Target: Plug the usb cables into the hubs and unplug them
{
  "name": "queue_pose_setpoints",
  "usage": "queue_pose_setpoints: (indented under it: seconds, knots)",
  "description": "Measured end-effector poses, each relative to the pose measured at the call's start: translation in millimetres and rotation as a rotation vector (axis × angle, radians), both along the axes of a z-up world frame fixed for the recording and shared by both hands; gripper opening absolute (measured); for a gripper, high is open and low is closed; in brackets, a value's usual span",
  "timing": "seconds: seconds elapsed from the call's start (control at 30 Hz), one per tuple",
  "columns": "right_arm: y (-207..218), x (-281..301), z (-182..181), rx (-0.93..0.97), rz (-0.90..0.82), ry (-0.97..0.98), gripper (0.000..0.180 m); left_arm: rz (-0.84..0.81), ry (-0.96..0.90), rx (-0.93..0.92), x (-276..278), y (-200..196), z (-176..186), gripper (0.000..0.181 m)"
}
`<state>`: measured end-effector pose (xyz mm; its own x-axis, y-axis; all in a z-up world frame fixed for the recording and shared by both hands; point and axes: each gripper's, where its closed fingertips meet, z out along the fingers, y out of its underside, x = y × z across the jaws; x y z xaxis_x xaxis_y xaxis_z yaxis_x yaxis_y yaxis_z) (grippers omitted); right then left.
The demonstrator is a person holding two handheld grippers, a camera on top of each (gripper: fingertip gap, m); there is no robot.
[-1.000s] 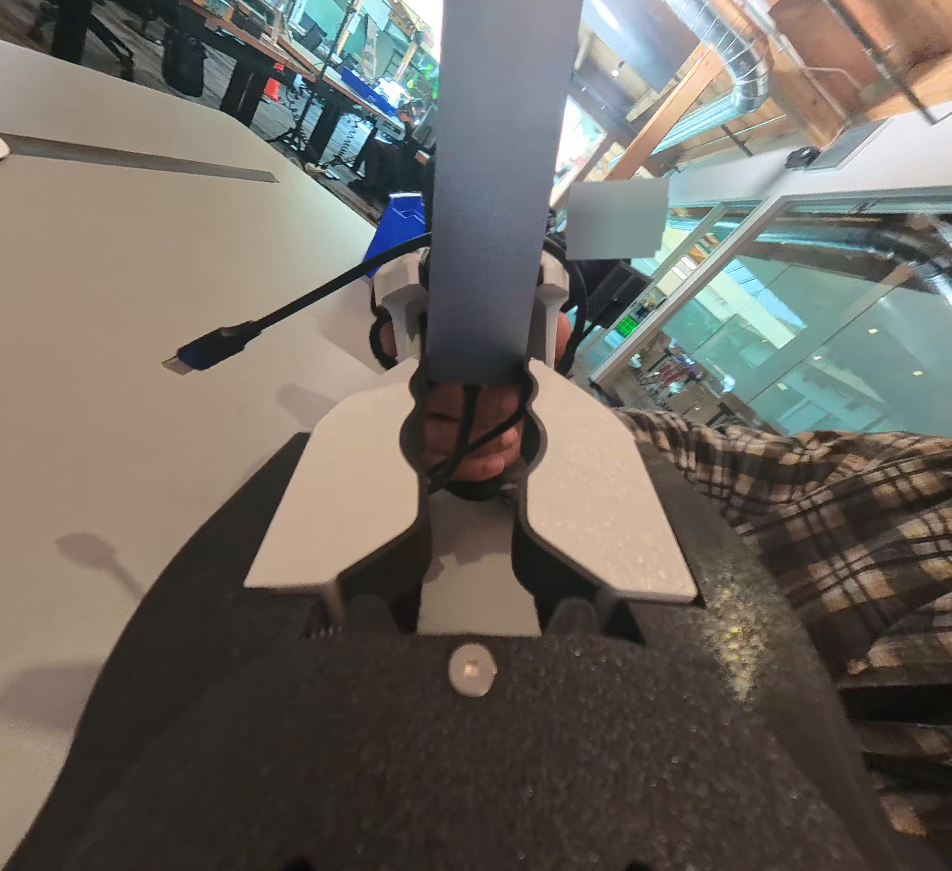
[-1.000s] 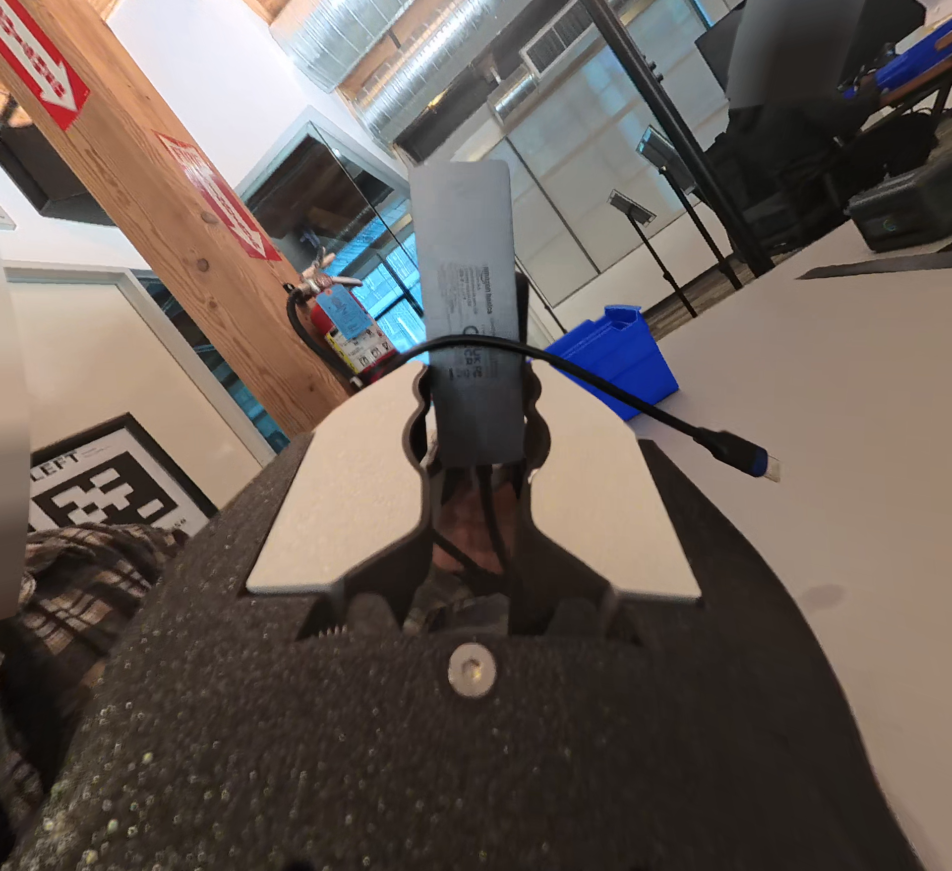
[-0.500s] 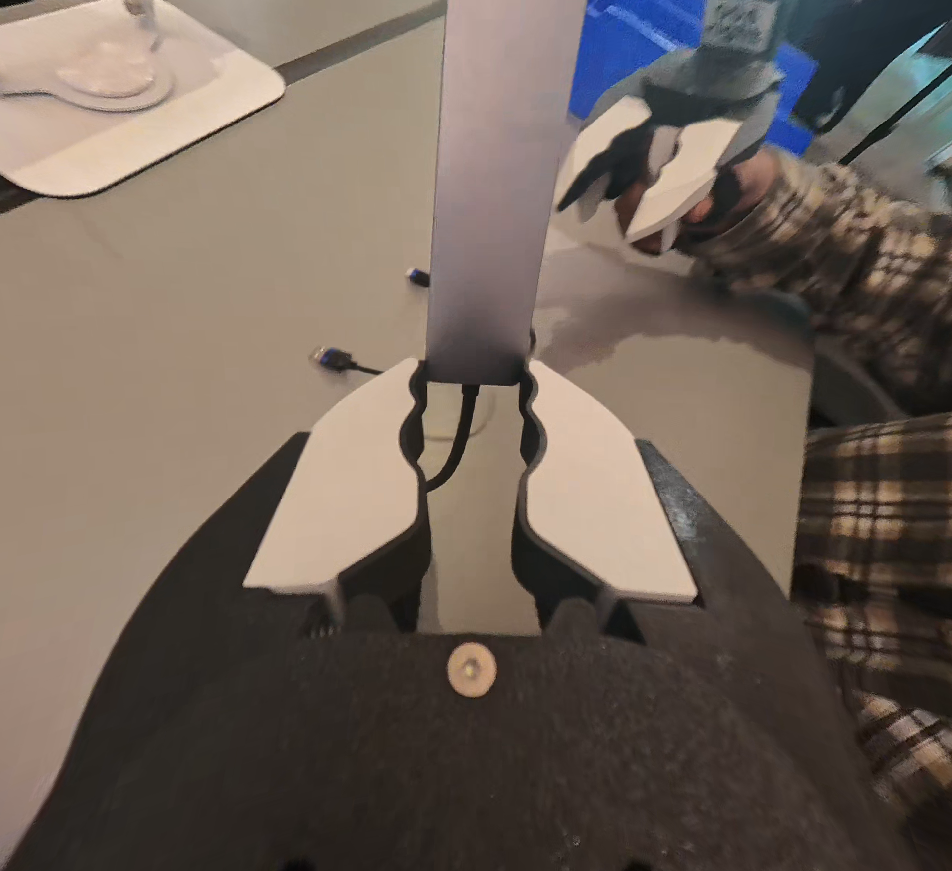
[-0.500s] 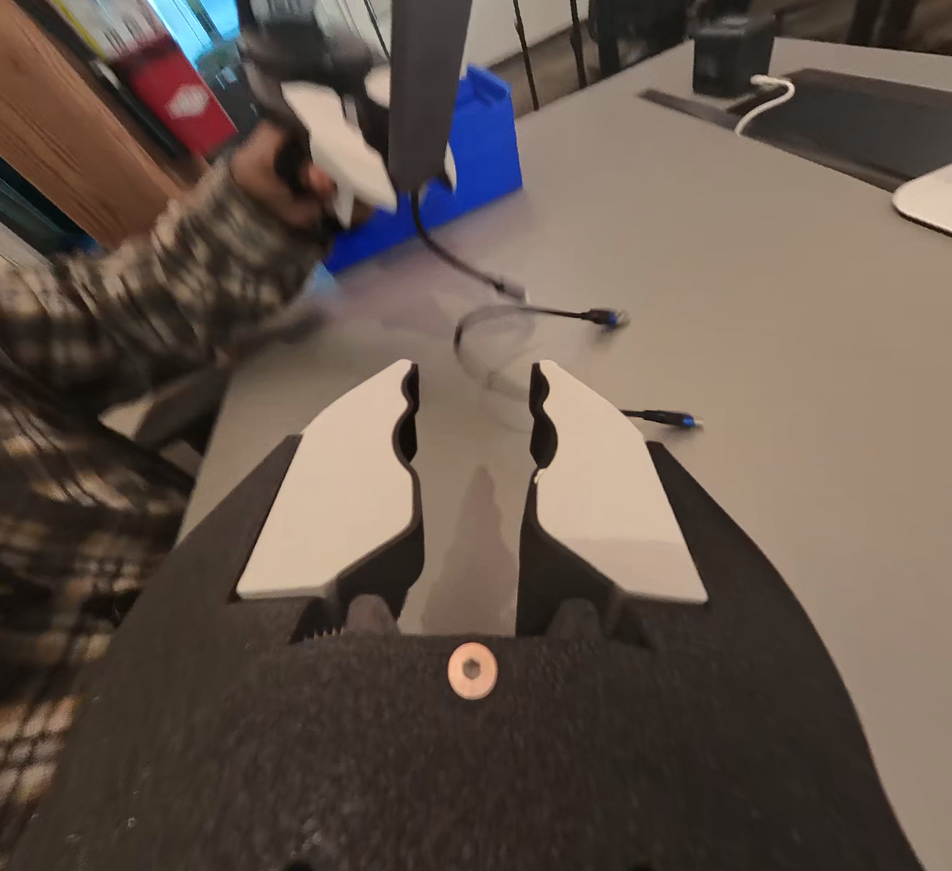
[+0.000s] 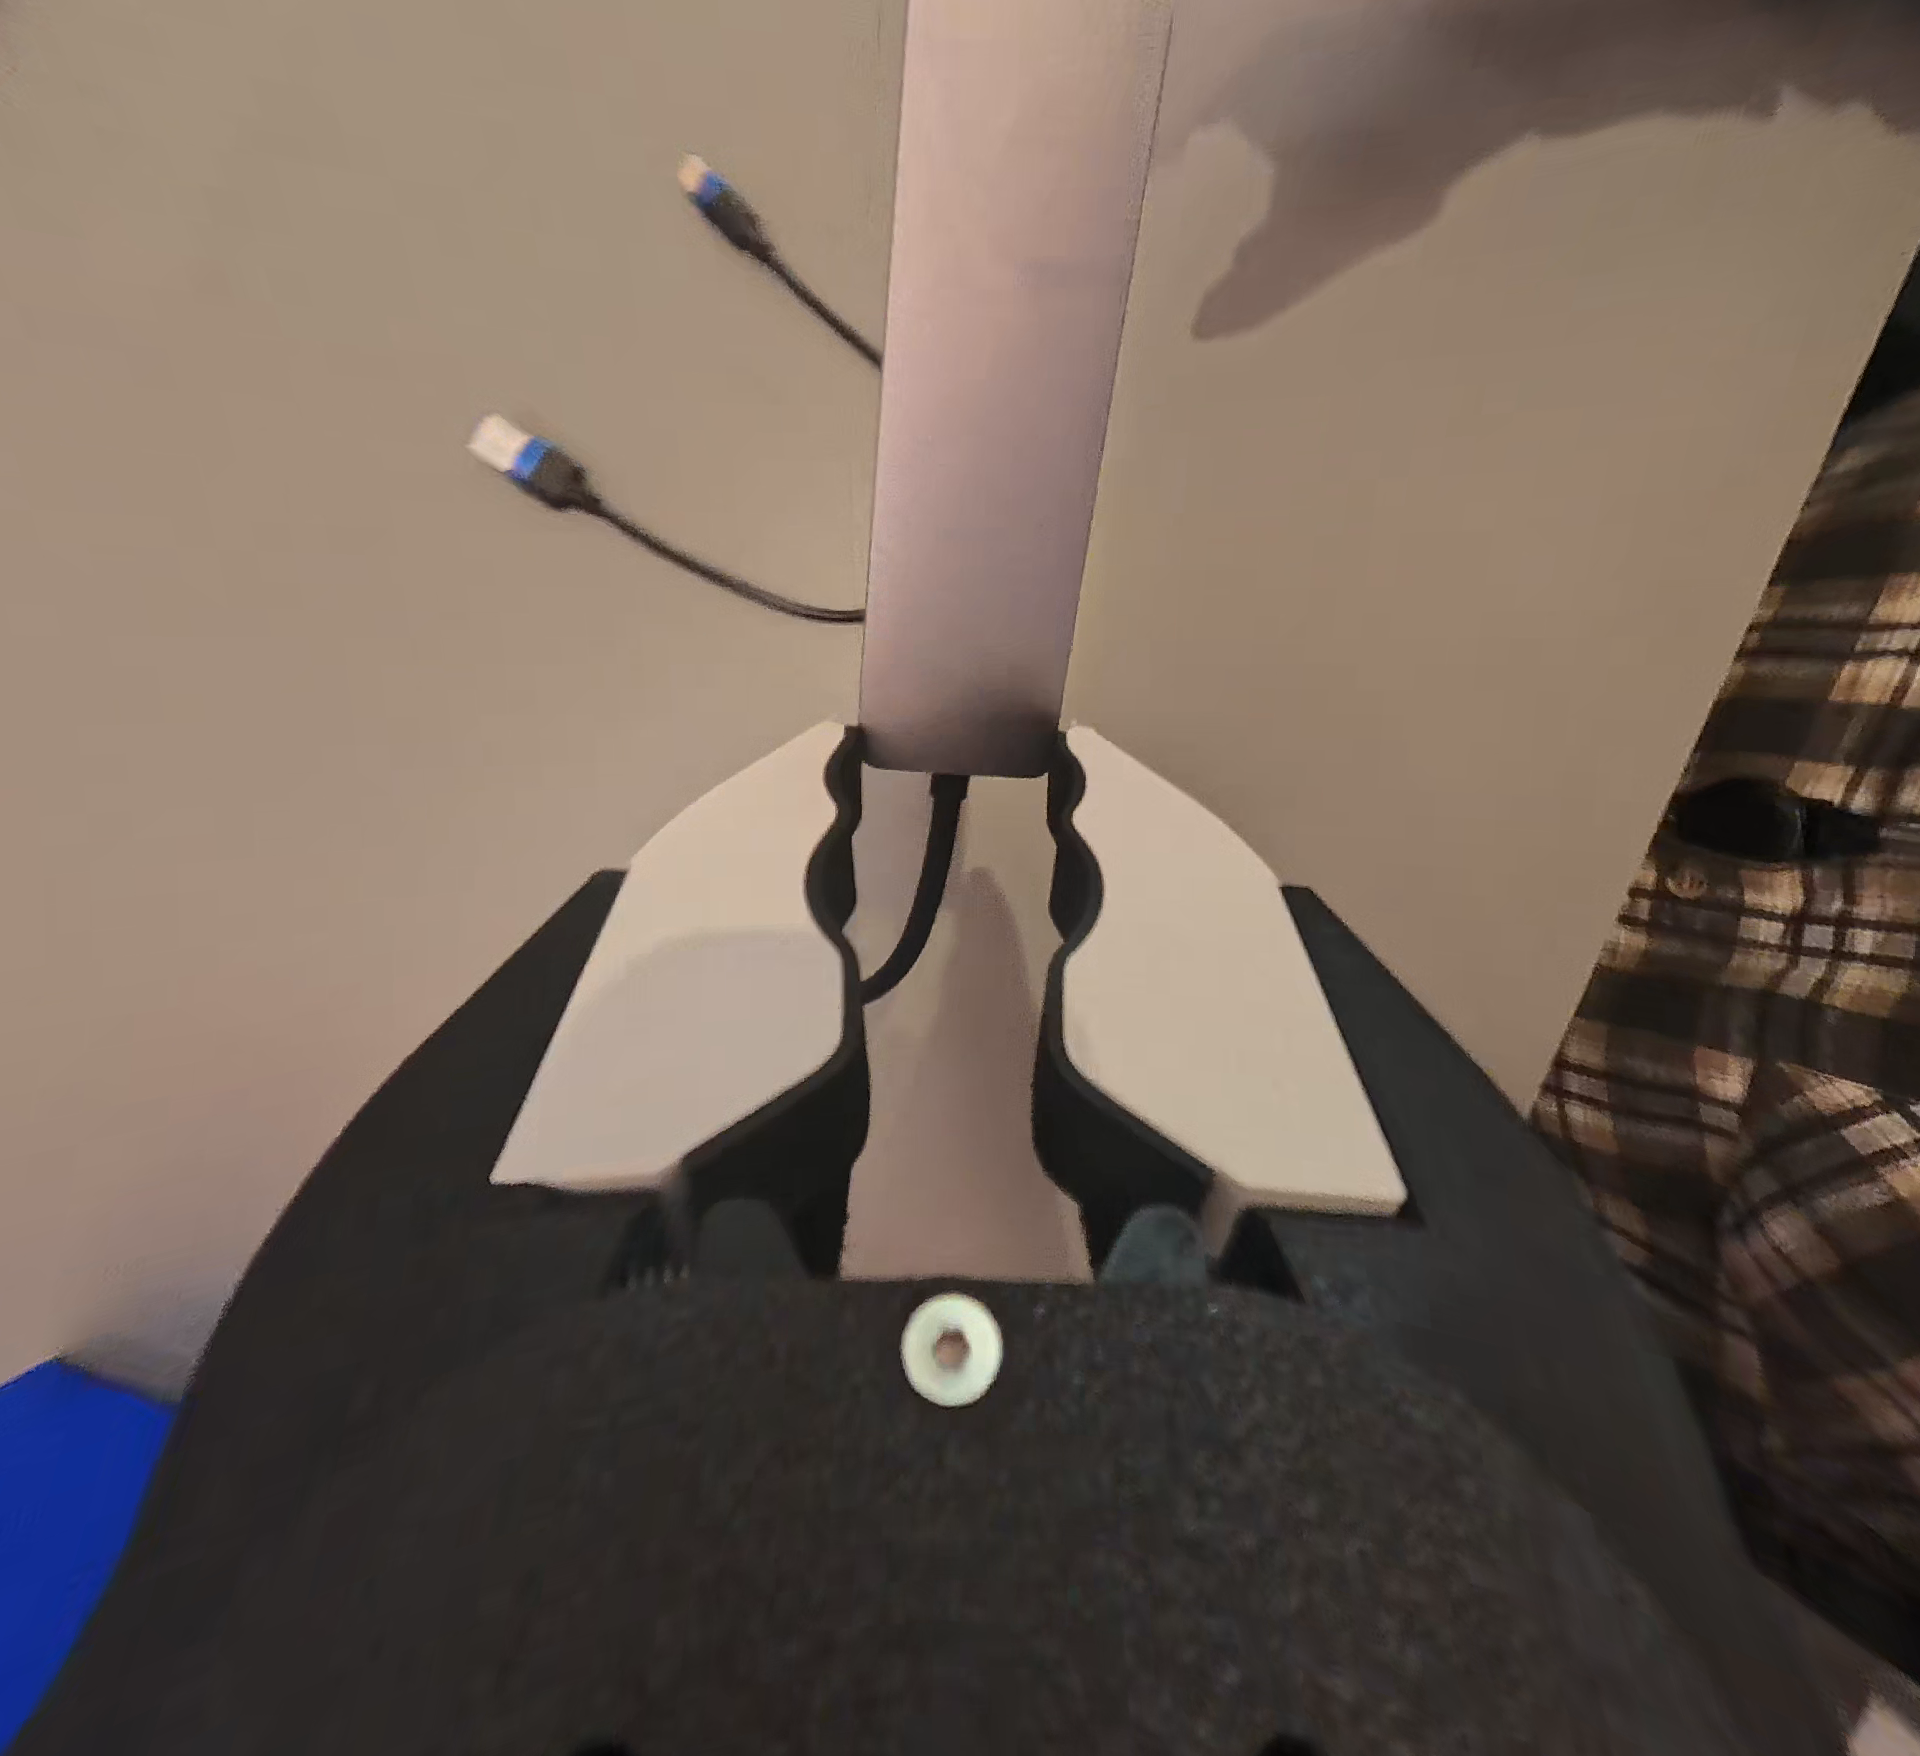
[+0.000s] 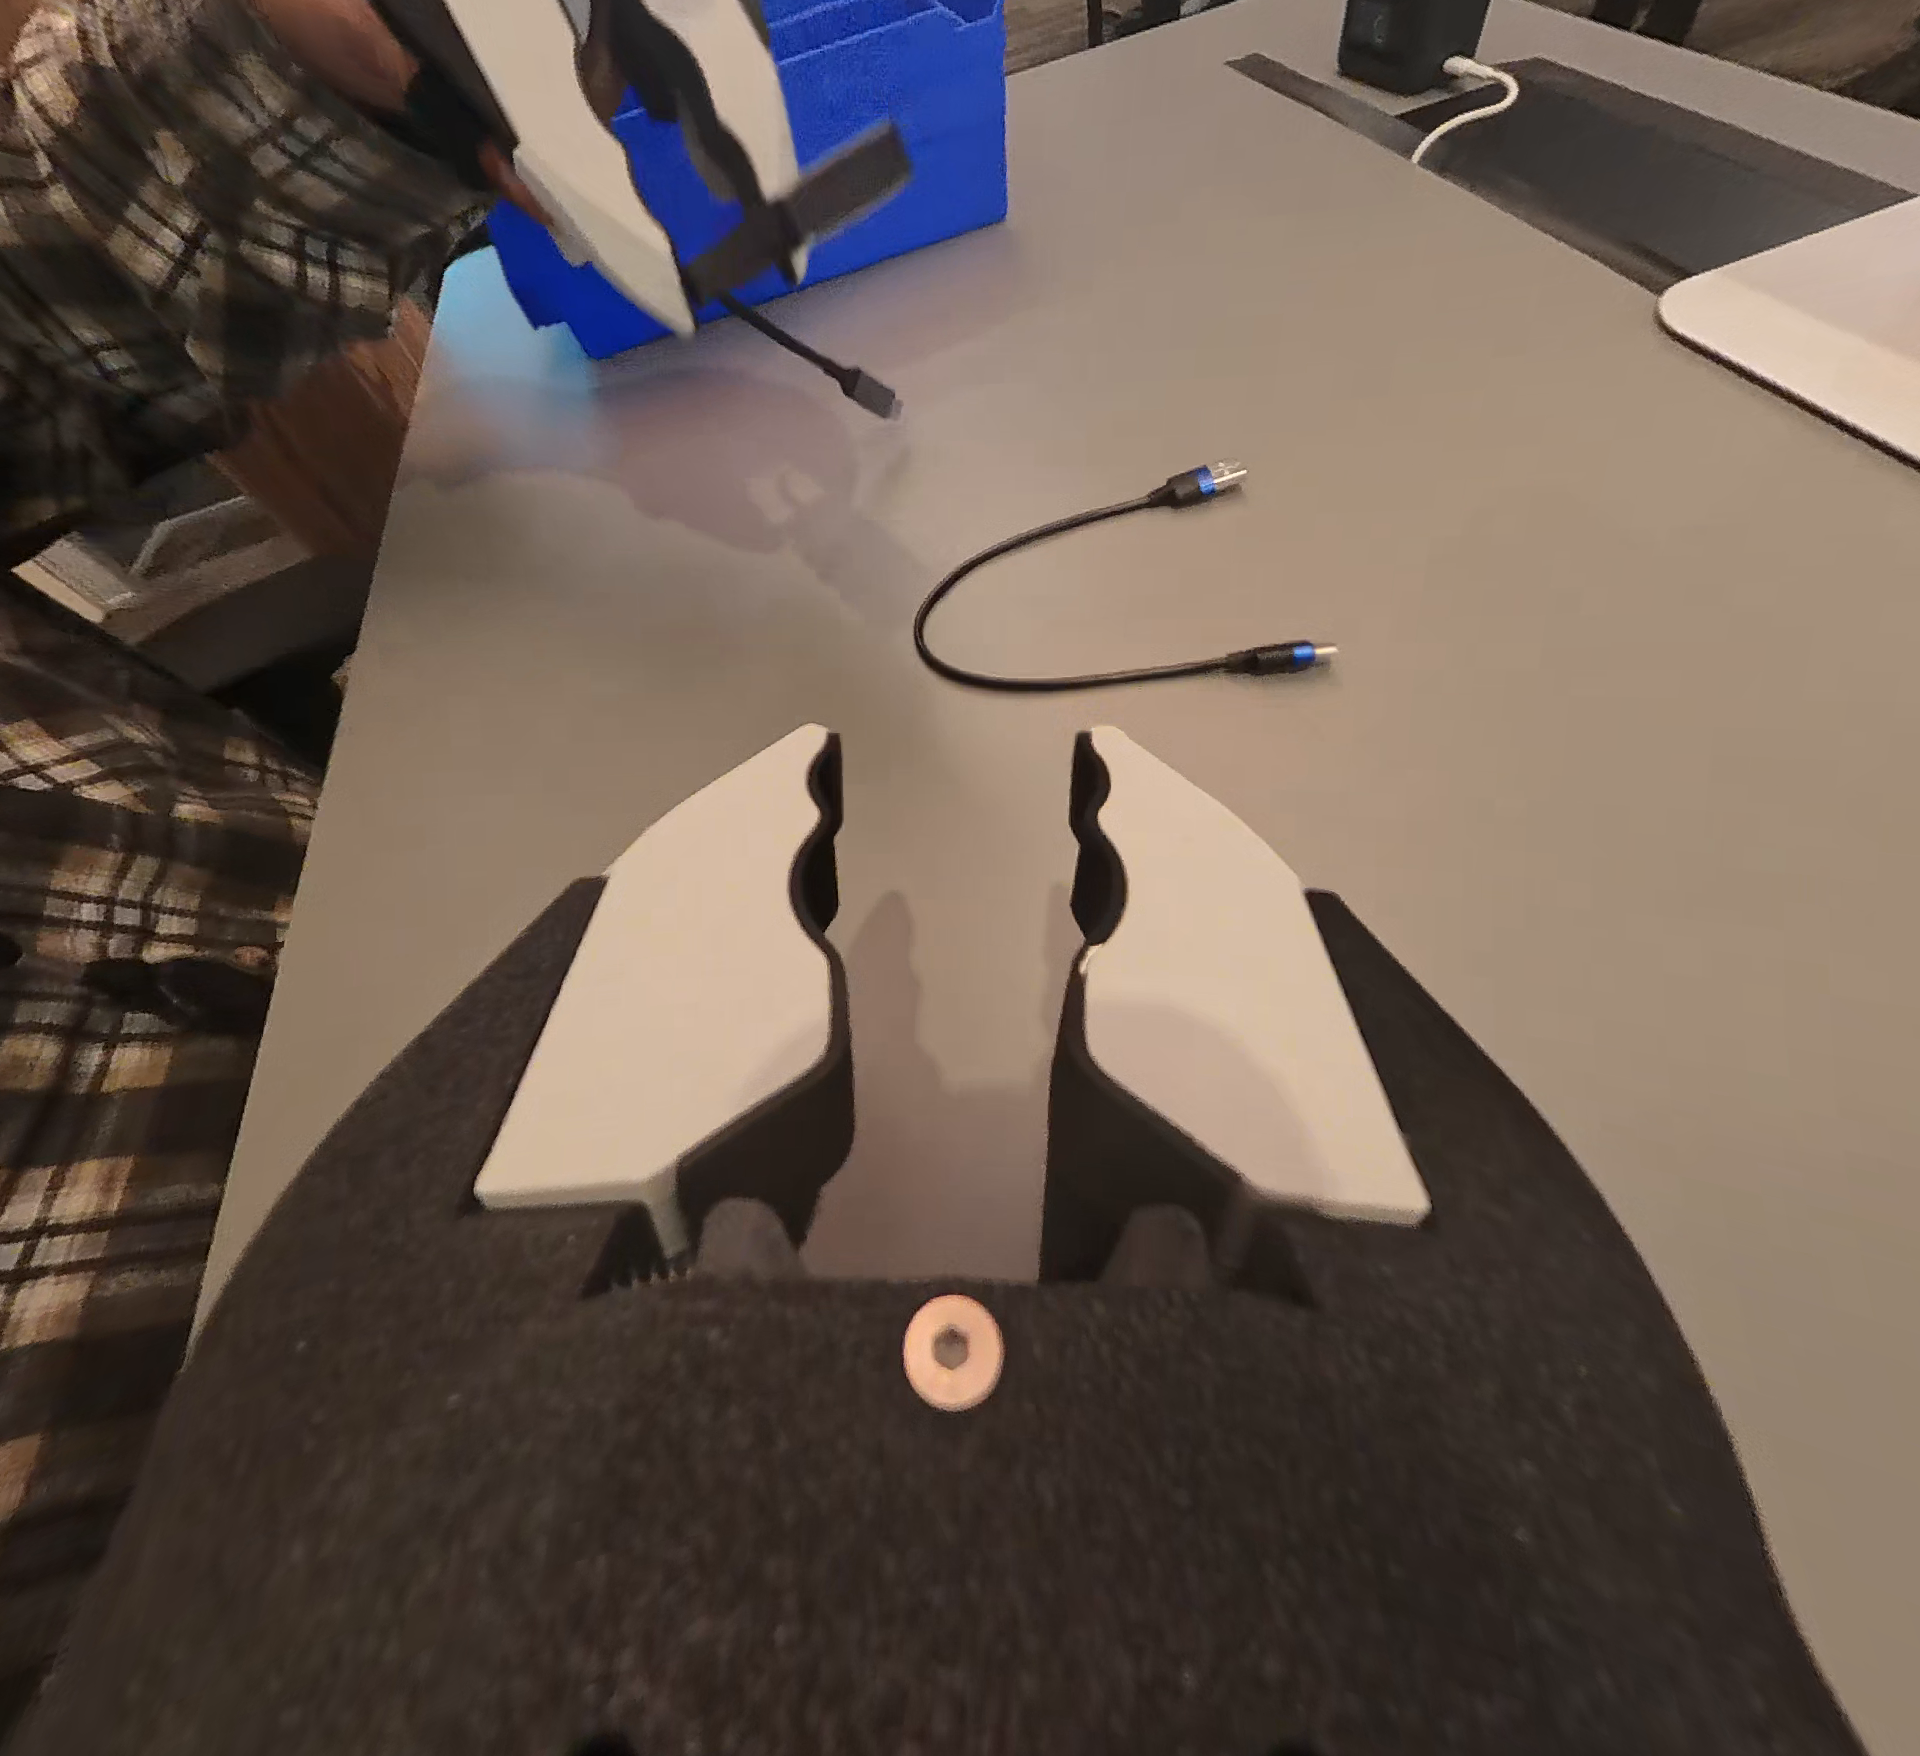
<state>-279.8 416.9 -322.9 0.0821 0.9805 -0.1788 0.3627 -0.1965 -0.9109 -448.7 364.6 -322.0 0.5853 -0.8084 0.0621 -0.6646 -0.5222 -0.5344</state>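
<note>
Hub: a flat grey hub (image 5: 1013, 376) is held by its near end between the fingertips of the left gripper (image 5: 954, 761) and sticks straight out ahead of them, above the desk (image 5: 312, 771).
Hub lead: a short black lead (image 5: 920, 896) is seen leaving the gripped end of the hub; in the right wrist view it hangs free below the hub (image 6: 821, 194), its plug (image 6: 871, 392) clear of the desk (image 6: 1351, 875).
Left gripper: closed on the hub's end, the fingers parted only by the hub's width; in the right wrist view it (image 6: 732, 267) is seen raised near the desk's far left corner, in front of a blue bin (image 6: 914, 75).
Right gripper: the gripper (image 6: 954, 750) is held open, nothing between the fingers, low over the desk near its left edge.
Cable: a black cable (image 6: 1039, 657) with blue-banded plugs is laid loose on the desk in a curve, just ahead of the right gripper and apart from it; the larger plug (image 6: 1210, 480) lies farther off, the smaller plug (image 6: 1283, 657) nearer. In the left wrist view both plugs (image 5: 525, 459) (image 5: 717, 200) are seen to the left of the hub, the rest of the cable hidden behind it.
Bin: set at the far left corner of the desk.
Other items: a black box (image 6: 1418, 7) with a white wire (image 6: 1465, 101) is seen toward the far right edge; a pale mat (image 6: 1818, 335) lies at the right edge.
Person: a plaid sleeve (image 6: 177, 148) is seen behind the left gripper.
</note>
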Motion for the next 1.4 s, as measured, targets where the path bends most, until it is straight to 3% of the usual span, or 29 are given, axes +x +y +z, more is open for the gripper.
queue_pose_setpoints:
  seconds: [0.33, 0.6, 0.77, 1.0, 1.2, 1.4]
  knots:
    - [2, 50, 9, 0.042, -0.082, -0.027, 0.042, -0.209, 0.153, -0.090, 81, -5, -48, 0.033]
    - [-7, 57, -5, 0.061, -0.053, -0.107, 0.043, -0.283, 0.164, -0.143, 108, -4, -76, 0.033]
    - [-12, 49, -22, 0.092, -0.010, -0.199, 0.046, -0.260, 0.074, -0.110, 99, -3, -73, 0.034]
    - [-25, 16, -43, 0.169, 0.107, -0.358, 0.051, -0.099, -0.283, -0.051, 56, 14, -34, 0.045]
    - [-40, -22, -57, 0.184, 0.209, -0.439, 0.053, 0.063, -0.514, 0.215, 7, 63, -5, 0.044]
    - [-43, -24, -72, 0.208, 0.249, -0.527, 0.059, 0.081, -0.610, 0.323, -10, 66, -4, 0.041]
